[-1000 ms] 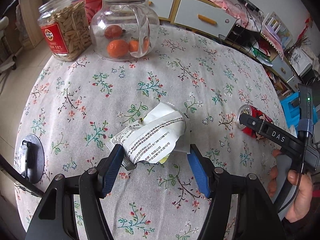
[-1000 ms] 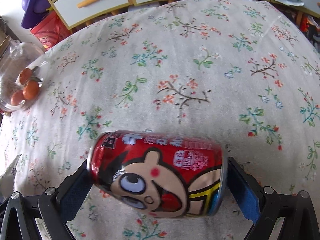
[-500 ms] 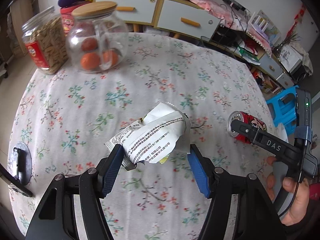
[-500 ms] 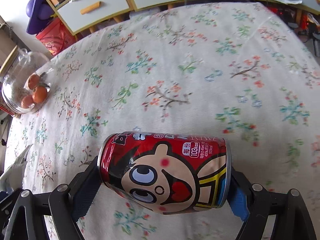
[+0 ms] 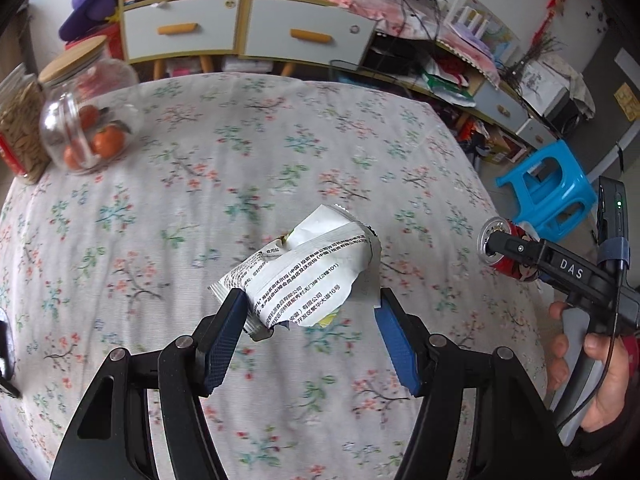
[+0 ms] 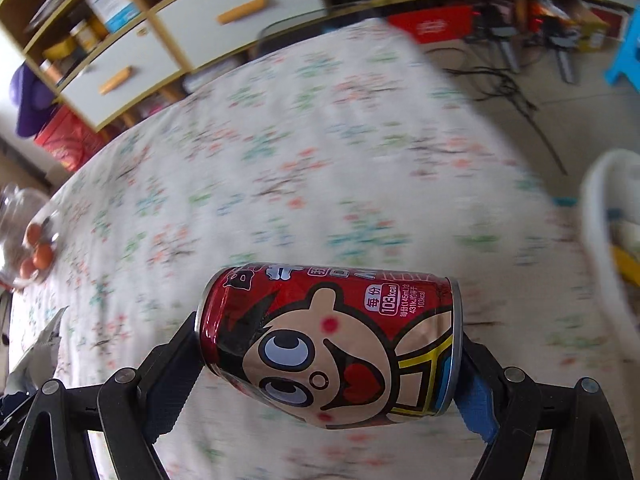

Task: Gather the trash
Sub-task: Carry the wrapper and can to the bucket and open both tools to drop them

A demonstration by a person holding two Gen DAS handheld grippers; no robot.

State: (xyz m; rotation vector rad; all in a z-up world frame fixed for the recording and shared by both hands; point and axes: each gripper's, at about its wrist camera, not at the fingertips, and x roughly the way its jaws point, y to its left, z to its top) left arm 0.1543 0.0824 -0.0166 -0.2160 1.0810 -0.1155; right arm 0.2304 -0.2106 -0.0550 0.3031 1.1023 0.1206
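Left tongs point(image 5: 310, 312) are holding the crumpled white snack wrapper point(image 5: 308, 276), pinched at its left end with the right pad just beside its edge, now lifting clear of the floral-cloth bench point(image 5: 240, 152). A second ago the view sat close over the cloth; the glass jar of oranges point(image 5: 86, 120) is now shrinking toward the far left.

Right tongs point(image 6: 330, 348) are clamping the red cartoon drink can point(image 6: 332, 344) endwise, sideways in the air. The view is swinging right, with heavy blur, and a white bin point(image 6: 600, 216) is now coming into view at the right edge.

Both pieces are secured; the carry to the bin is probably starting.
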